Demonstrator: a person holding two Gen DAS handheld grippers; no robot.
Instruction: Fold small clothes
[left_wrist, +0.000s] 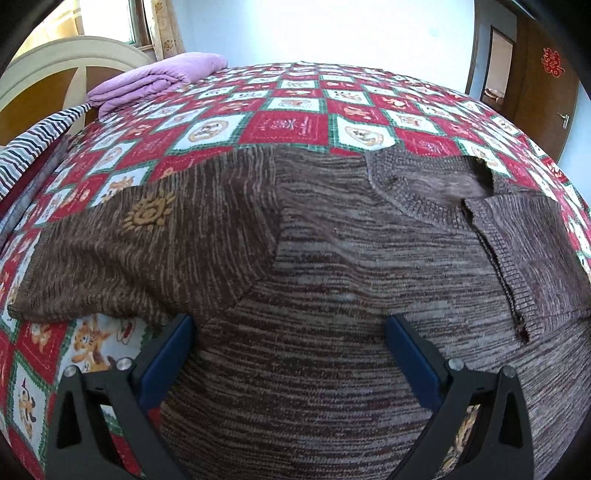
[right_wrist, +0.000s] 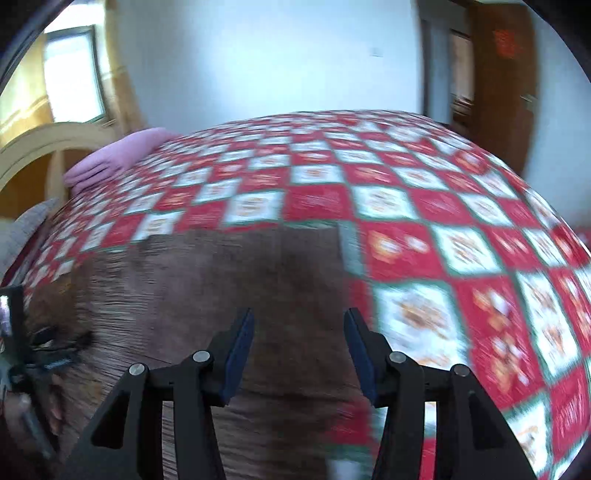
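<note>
A brown striped knit sweater lies flat on the bed, collar toward the far side. One sleeve, with a yellow sun emblem, spreads out to the left. The other sleeve is folded over the body at the right. My left gripper hovers over the sweater's middle, open wide, with nothing between its blue pads. The right wrist view is blurred. There my right gripper stands open above the sweater, near its right edge. The left gripper shows at the left border.
A red, white and green patchwork quilt covers the bed. A folded purple blanket and a striped cloth lie at the far left by the cream headboard. A brown door stands at the far right.
</note>
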